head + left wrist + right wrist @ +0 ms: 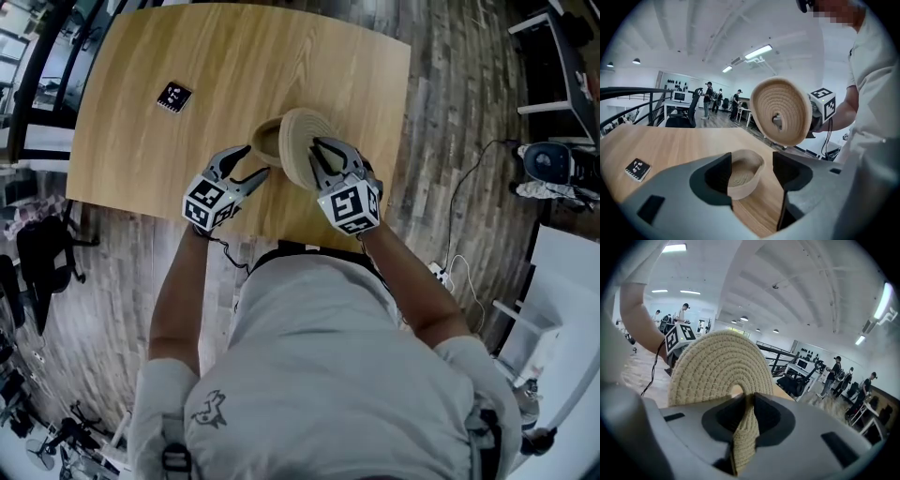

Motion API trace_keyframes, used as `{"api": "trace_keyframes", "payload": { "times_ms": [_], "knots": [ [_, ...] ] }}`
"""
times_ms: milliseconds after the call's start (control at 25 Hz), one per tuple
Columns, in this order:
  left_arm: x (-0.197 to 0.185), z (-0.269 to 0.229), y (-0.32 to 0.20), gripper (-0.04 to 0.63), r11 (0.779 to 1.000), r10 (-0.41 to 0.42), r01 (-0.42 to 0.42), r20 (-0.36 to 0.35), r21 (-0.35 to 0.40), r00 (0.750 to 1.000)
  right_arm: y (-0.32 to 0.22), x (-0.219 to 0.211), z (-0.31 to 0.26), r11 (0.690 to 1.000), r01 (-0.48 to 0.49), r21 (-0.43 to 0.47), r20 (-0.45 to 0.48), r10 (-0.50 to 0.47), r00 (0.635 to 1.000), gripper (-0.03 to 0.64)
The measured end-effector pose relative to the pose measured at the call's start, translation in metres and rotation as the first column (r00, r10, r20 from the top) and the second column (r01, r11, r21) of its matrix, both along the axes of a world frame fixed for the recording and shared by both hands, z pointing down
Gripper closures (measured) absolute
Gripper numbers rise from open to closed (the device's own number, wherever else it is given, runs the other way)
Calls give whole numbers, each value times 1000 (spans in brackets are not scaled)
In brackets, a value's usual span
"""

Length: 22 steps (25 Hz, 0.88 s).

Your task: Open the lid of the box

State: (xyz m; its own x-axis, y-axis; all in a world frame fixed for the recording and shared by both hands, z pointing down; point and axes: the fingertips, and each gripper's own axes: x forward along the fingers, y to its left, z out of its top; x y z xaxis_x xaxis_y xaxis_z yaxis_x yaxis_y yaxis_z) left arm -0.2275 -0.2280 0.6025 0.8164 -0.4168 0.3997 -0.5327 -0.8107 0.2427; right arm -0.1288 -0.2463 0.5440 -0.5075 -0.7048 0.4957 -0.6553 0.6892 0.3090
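Holding woven lid (717,366) lifted off box: right gripper (747,401) clenched on lid rim, lid upright on edge between jaws. Left gripper (751,161) spread wide, pinching nothing. Open coiled-rope box (745,177) sits on table (684,145) just past jaws. Opening looks done; lid not yet set down.

The tan woven rope lid (302,147) hides most of the tan woven box (265,141) from overhead, and the print on the small black square card (174,97) is way too tiny to read.

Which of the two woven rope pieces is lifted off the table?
The flat round lid, pinched on its edge by the right gripper; the bowl-shaped base sits on the table.
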Motion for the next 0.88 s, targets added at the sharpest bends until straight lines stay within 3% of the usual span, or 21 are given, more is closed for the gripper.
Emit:
{"api": "trace_keyframes", "payload": {
  "times_ms": [160, 520, 720, 880],
  "knots": [
    [8, -42, 4, 329, 997, -33, 37, -47, 70, 998, 8, 6, -17, 1000, -24, -19, 84, 26, 996, 555],
    [7, -120, 0, 505, 966, -140, 158, -100, 204, 985, 22, 8, -62, 999, -47, 15, 213, 43, 976, 555],
    [18, -140, 9, 572, 958, -148, 172, -119, 228, 982, 30, 16, -79, 998, -55, 26, 246, 47, 968, 555],
    [29, -154, 15, 588, 951, -161, 190, -132, 243, 978, 36, 29, -89, 998, -54, 33, 275, 43, 960, 555]
  ]
}}
